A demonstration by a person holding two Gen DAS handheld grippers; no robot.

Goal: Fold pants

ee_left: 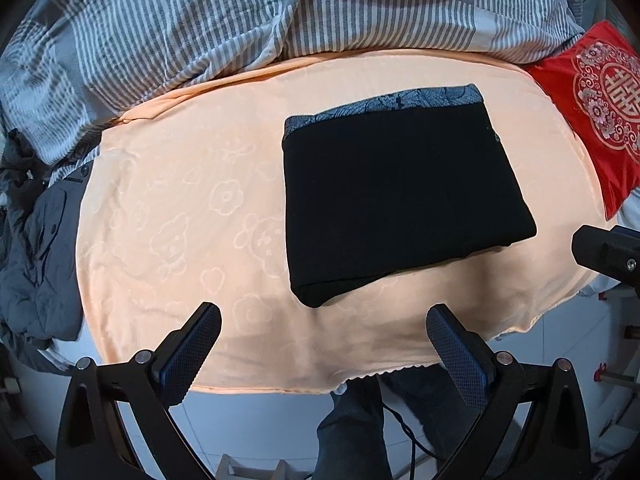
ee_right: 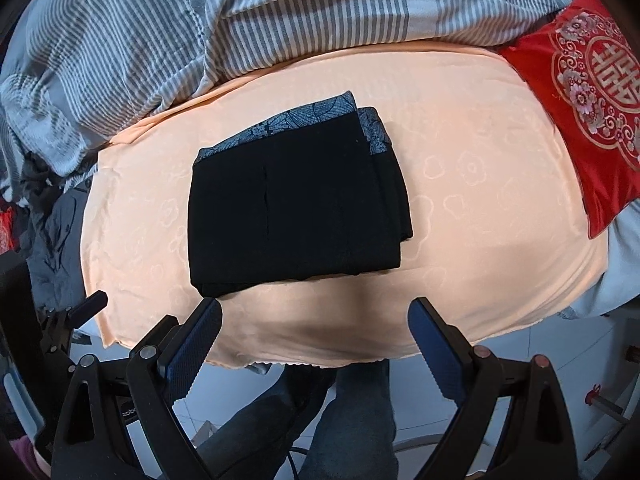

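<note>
Pants (ee_left: pixel 400 204), black with a blue-grey patterned waistband along their far side, lie folded into a compact rectangle on the peach blanket (ee_left: pixel 180 208), right of its middle and short of its near edge in the left wrist view. The left gripper (ee_left: pixel 323 330) hangs over that near edge with its jaws wide and nothing between them, its tips apart from the pants. A striped duvet (ee_left: pixel 240 12) is bunched along the blanket's far edge, a red cushion (ee_left: pixel 600 120) lies at the far right corner, and a grey jacket (ee_left: pixel 36 248) is heaped past the left edge. Part of the right gripper's body shows at the right edge of this view. In the right wrist view the pants (ee_right: pixel 296 204) sit left of the blanket's (ee_right: pixel 480 208) middle, several layers showing stacked at their right side. The right gripper (ee_right: pixel 315 318) hovers over the near edge, jaws wide and empty, its left fingertip just beside the pants' near left corner; I cannot tell whether it touches. The duvet (ee_right: pixel 280 12) and cushion (ee_right: pixel 592 92) hold the same far edge and far right corner, and the person's legs (ee_right: pixel 320 420) stand below the near edge.
</note>
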